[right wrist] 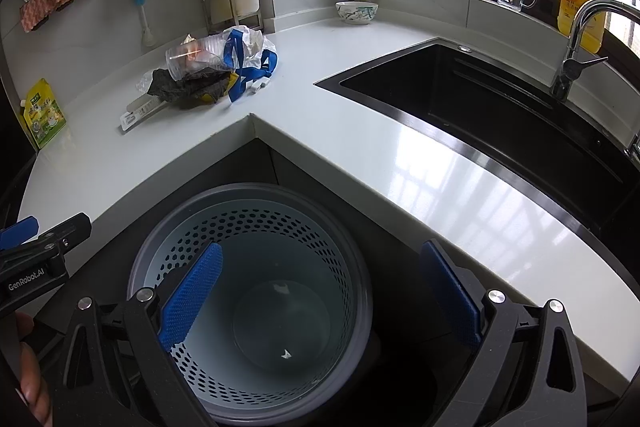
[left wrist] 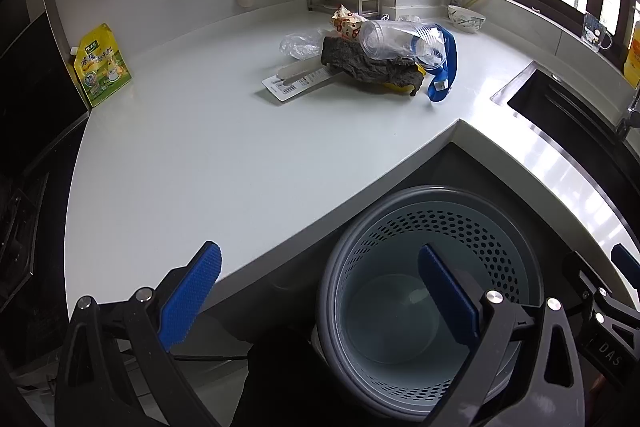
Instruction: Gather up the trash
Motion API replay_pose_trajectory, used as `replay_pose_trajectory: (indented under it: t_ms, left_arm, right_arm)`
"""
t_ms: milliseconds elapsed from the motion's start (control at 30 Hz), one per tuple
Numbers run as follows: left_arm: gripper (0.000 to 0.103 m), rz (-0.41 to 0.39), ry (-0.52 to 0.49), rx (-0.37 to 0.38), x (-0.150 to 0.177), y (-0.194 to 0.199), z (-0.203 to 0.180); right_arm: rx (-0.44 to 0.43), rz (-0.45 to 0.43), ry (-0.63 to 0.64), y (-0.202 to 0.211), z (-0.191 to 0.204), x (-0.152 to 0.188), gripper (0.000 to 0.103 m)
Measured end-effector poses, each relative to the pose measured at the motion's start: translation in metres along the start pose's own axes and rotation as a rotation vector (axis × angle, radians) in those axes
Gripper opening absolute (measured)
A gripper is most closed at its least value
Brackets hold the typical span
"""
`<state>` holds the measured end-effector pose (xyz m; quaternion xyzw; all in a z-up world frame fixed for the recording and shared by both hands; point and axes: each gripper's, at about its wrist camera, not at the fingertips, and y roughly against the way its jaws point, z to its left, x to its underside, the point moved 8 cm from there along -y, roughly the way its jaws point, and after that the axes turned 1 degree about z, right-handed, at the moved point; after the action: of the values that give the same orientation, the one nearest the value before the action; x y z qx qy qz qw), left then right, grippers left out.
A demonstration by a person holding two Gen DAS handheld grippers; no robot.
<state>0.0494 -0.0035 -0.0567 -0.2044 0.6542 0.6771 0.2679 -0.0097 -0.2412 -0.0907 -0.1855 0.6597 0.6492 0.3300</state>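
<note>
Fingers of both grippers stand wide apart, holding nothing. Collection not yet begun: the bin on the floor holds only scraps. Trash pile sits far across the worktop: clear cup, dark rag, blue strap, wrappers. Next: reach forward, grip one item.

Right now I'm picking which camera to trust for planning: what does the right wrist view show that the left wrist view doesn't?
Only the right wrist view shows the whole black sink, its faucet and the full yellow pump bottle.

Only the left wrist view shows the dark appliance front at its left edge.

Both show the trash pile on the white counter, the green pouch, the bowl and the nearly empty perforated bin below the counter corner.
</note>
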Motion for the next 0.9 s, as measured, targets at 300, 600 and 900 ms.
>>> replay_pose_trajectory:
  t_ms: [300,600,900]
  left_arm:
    - [0.097,-0.003,-0.006,0.000,0.0014,-0.0003,-0.0004]
    - [0.097,-0.005,-0.003,0.004,0.0042,-0.0009,-0.0011]
    - [0.097,-0.009,-0.001,0.005,0.0047,-0.0006,-0.0004]
  right_arm:
    - [0.001,-0.006,-0.007,0.0017,-0.0019,0.0007,0.095]
    - [-0.002,-0.014,-0.020,0.0048,-0.0030,0.0017,0.095]
    - [-0.002,-0.020,-0.032,0.0080,-0.0065,0.0021,0.095]
